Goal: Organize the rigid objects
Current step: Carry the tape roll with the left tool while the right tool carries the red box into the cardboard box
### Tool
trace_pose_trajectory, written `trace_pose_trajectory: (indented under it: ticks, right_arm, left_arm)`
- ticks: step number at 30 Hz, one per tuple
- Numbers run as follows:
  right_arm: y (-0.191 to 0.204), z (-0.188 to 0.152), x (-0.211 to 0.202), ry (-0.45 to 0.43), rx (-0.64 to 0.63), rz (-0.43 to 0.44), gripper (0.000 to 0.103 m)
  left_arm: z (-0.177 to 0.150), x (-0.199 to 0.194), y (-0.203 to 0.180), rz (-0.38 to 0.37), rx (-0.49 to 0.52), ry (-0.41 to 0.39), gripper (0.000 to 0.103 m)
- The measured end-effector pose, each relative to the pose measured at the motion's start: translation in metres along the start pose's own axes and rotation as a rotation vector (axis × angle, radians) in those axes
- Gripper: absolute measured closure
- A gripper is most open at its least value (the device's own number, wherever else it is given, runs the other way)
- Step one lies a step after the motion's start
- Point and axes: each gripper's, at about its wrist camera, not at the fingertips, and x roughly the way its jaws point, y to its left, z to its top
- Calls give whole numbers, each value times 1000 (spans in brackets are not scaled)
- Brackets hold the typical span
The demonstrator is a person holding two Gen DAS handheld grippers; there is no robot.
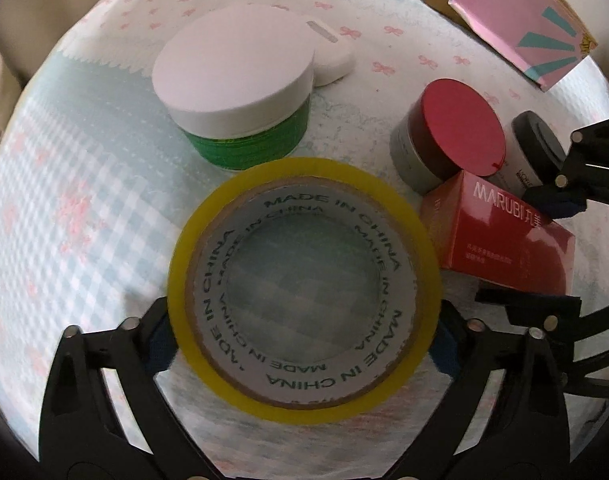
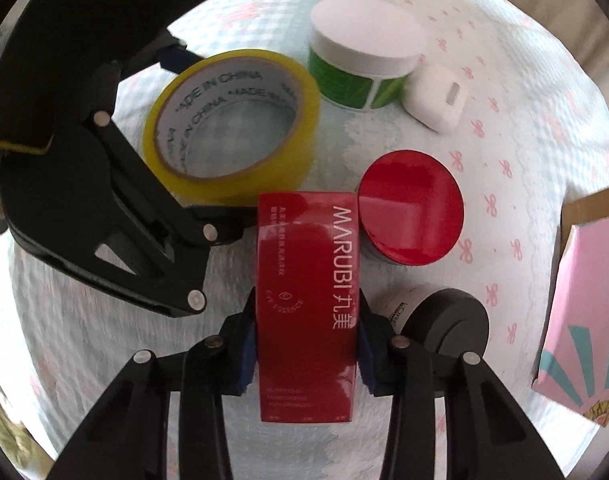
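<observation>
The left gripper (image 1: 304,344) clamps the yellow tape roll (image 1: 304,284), the right gripper (image 2: 306,344) clamps the red box (image 2: 306,300) at its 3 o'clock

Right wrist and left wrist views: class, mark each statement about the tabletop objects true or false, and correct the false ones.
1. The right claw grips the red rectangular MARUBI carton. True.
2. The left claw grips the green round jar with the white lid. False: its fingers sit on either side of the yellow roll of packing tape.
3. The small white rounded case lies beside the green jar. True.
4. The round jar with the glossy red lid stands on top of the tape roll. False: it stands on the checked cloth, next to the carton.
</observation>
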Motion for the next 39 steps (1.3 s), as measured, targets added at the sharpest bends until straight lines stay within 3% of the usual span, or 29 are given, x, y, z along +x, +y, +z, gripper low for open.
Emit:
trace_pose_trajectory:
  ticks: [11,19,29,39]
  right_arm:
    - [-19,7,-1,5,64,33,65]
    - [-31,-2,-18,-31,124,52,66]
    - [-49,-31,-85,-131,209,58,66]
    - [-49,-95,-207,-200,336,85,65]
  left_arm:
    - [-1,-6,-2,17,-95,-12,7]
    - [-27,-31,8,47,-163,-26,7]
    - [-44,-124,-15,115,-295,-114,7]
    - [-68,-243,-91,123,-348,-178,7]
